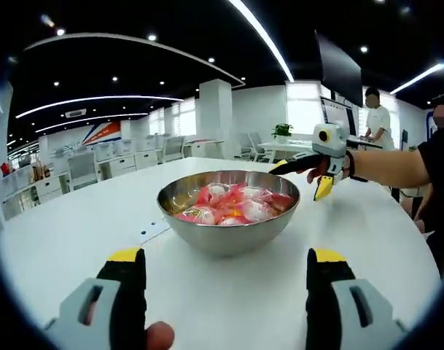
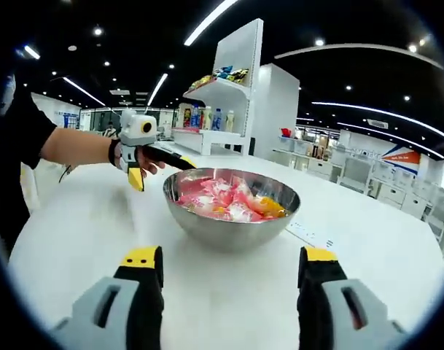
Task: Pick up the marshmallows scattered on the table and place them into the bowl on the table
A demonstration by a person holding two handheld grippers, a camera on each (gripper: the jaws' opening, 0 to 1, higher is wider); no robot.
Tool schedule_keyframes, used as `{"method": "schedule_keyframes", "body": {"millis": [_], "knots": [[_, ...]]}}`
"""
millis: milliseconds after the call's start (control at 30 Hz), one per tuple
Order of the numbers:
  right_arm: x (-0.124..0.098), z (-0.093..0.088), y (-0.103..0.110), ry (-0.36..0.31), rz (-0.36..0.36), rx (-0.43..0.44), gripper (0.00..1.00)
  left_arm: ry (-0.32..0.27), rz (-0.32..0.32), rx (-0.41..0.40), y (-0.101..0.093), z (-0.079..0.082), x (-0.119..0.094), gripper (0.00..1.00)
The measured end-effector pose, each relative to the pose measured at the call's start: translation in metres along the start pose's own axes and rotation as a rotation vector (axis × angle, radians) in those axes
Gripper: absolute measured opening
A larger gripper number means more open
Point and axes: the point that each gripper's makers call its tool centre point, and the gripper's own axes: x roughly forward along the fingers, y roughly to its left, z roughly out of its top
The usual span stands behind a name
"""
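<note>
The steel bowl stands in the middle of the white desk and already holds many pink-wrapped marshmallows. On the visible desk no loose one remains, so the task seems almost finished. Both the left tongs and the right tongs stand wide open and hold nothing. The desk directly under the tongs is hidden from me.
</note>
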Motion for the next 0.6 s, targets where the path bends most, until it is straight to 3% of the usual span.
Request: {"method": "schedule_keyframes", "body": {"millis": [300, 600], "knots": [[-0.043, 0.013, 0.014, -0.027, -0.085, 0.024, 0.64, -0.034, 0.071, -0.023, -0.017, 0.016, -0.047, 0.91], [-0.093, 0.017, 0.033, -0.004, -0.18, 0.064, 0.58, -0.006, 0.175, -0.043, -0.038, 0.019, -0.102, 0.9]]}}
